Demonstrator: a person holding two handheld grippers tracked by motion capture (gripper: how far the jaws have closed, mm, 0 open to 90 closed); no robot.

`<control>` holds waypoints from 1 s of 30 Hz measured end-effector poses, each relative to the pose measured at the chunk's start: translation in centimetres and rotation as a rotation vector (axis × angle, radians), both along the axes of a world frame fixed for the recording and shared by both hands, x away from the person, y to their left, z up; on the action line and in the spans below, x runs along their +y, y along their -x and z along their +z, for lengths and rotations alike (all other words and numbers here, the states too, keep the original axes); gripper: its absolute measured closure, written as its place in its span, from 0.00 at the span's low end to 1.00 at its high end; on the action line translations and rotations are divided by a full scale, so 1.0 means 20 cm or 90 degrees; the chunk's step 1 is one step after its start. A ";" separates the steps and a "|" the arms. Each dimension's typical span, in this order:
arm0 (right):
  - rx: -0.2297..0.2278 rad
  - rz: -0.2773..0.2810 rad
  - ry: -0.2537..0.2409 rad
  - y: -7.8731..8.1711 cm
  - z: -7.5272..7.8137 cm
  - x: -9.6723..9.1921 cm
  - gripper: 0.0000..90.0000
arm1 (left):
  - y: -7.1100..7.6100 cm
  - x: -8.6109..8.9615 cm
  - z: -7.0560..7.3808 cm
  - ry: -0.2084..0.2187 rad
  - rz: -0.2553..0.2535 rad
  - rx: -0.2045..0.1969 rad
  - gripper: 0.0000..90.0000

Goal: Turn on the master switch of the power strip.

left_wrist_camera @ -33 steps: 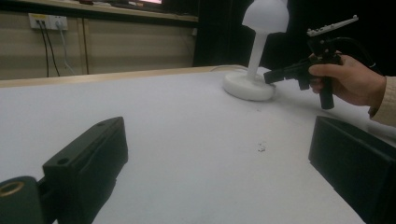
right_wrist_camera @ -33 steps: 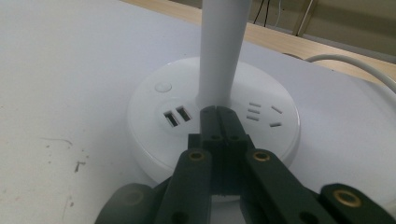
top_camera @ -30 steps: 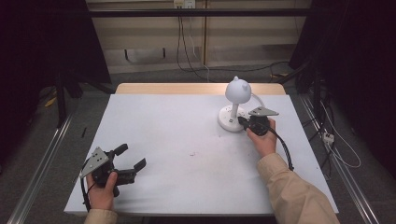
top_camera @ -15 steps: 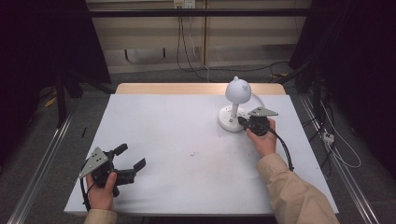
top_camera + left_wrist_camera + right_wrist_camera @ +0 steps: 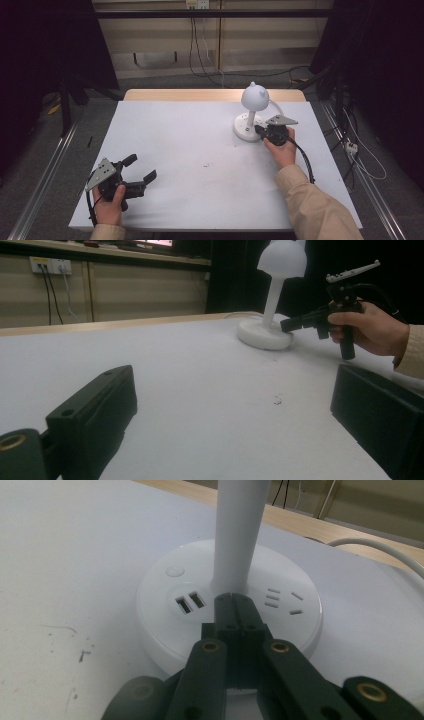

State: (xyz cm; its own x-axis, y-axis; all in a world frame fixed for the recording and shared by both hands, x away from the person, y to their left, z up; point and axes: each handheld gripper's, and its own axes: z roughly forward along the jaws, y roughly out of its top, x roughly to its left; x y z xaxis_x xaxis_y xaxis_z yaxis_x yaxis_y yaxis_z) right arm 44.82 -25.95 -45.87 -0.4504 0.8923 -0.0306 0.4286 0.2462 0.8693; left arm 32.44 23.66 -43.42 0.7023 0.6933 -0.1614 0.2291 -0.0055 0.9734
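**A:** Where's the desk lamp (image 5: 254, 107) sitting?

**B:** Toward the far right part of the white surface (image 5: 190, 150), upright on its round white base (image 5: 165, 625). A domed white shade tops a straight white stem (image 5: 237, 530), and a white cord (image 5: 380, 550) trails off behind the base toward the wooden edge of the surface.

**A:** And the right tongs (image 5: 260, 131)?

**B:** Clenched, the two black jaws pressed flat against each other with nothing between them. In the right gripper view their tips (image 5: 233, 600) lie over the top of the base, right at the foot of the stem. Whether they actually press on the plastic I cannot tell.

**A:** What's on that base?

**B:** A small round button (image 5: 174, 572) to the left of the stem, two USB ports (image 5: 190, 602) just left of the jaw tips, and a set of socket slots (image 5: 282, 600) to their right.

**A:** The left tongs (image 5: 139, 169)?

**B:** Released, jaws spread wide and holding nothing, near the front left corner of the surface, well apart from the lamp. The left gripper view looks across the bare white top between its jaws toward the lamp and the right hand (image 5: 372, 330) beside it.

**A:** Anything else on the surface?

**B:** A few small dark specks (image 5: 206, 164) near the middle.
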 end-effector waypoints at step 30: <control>0.006 -0.003 0.000 0.00 0.00 0.00 1.00 | 0.00 0.01 0.00 0.000 0.003 0.002 0.05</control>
